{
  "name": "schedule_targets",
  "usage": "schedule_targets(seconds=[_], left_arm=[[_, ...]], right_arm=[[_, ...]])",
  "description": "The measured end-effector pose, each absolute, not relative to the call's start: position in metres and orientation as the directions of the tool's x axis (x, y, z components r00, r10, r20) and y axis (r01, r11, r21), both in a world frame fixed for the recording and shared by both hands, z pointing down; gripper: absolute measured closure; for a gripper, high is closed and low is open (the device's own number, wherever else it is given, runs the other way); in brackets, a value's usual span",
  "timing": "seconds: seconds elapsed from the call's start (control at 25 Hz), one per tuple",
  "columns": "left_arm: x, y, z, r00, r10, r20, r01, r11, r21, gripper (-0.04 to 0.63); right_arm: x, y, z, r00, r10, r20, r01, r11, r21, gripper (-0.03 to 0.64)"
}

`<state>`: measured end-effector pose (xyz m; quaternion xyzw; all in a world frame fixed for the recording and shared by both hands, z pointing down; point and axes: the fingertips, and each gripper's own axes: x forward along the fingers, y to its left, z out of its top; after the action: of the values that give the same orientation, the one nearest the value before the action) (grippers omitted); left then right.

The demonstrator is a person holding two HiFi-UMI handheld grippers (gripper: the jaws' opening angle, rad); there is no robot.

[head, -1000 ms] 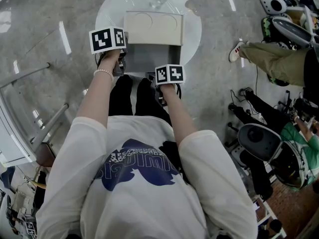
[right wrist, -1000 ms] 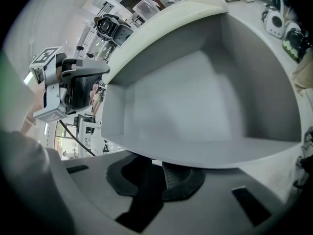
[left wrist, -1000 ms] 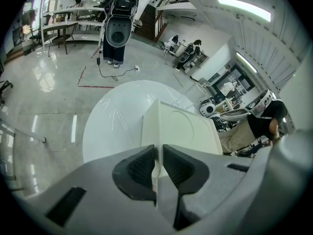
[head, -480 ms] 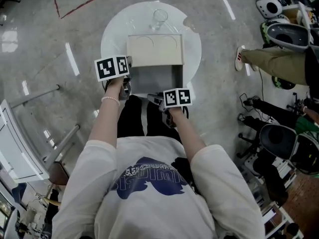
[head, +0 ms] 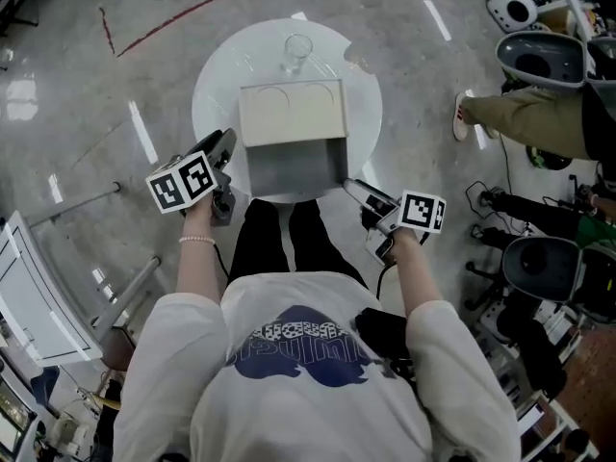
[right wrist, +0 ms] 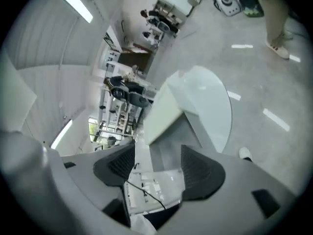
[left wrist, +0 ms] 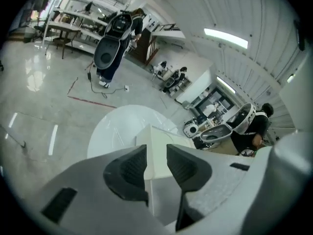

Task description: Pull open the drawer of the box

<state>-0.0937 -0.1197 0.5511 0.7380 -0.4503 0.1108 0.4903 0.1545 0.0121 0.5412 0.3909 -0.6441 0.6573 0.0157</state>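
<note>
A cream box (head: 292, 112) stands on a round white table (head: 217, 75), with its grey drawer (head: 294, 166) pulled out toward me. My left gripper (head: 225, 141) hangs to the left of the drawer, clear of it. Its jaws are opening, and nothing is between them. In the left gripper view the box (left wrist: 159, 138) lies beyond the left gripper (left wrist: 156, 155). My right gripper (head: 358, 191) is off the drawer's near right corner, jaws opening wide and empty. The right gripper view shows the box (right wrist: 164, 111) and the drawer (right wrist: 178, 131) ahead of the right gripper (right wrist: 157, 163).
A clear glass (head: 296, 54) stands on the table behind the box. A person's leg and shoe (head: 460, 114) reach in from the right, with chairs and gear (head: 539, 268) near them. A metal frame (head: 125, 277) stands at the lower left.
Both grippers have drawn away from the box. The left one moved out to the left, and the right one moved back and right from the drawer front. Both sets of jaws have widened.
</note>
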Motion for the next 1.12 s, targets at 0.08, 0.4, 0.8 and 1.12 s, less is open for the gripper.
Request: schedule_targets(seconds=[0.08,0.4,0.8,1.12], left_arm=[[-0.111,-0.119,0.516,0.524,-0.638,0.564,-0.799,-0.139,0.586,0.486],[-0.134,-0.110,0.346,0.270,-0.921,0.282,-0.946,-0.199,0.255,0.489],[-0.074,-0.104,0.248,0.222,-0.974,-0.050,-0.974,-0.219,-0.054,0.588],[-0.064,-0.104,0.235,0.246,-0.965,-0.087,-0.967,-0.238,-0.088,0.589]], right_arm=[[0.176,-0.024,0.499,-0.636,-0.608,0.475,-0.536,-0.094,-0.839,0.330],[0.187,-0.126,0.319,-0.387,-0.903,0.187,-0.848,0.269,-0.457,0.479],[0.140,-0.122,0.232,-0.373,-0.923,-0.095,-0.926,0.364,0.103,0.618],[0.142,-0.111,0.224,-0.389,-0.913,-0.123,-0.917,0.372,0.145,0.618]])
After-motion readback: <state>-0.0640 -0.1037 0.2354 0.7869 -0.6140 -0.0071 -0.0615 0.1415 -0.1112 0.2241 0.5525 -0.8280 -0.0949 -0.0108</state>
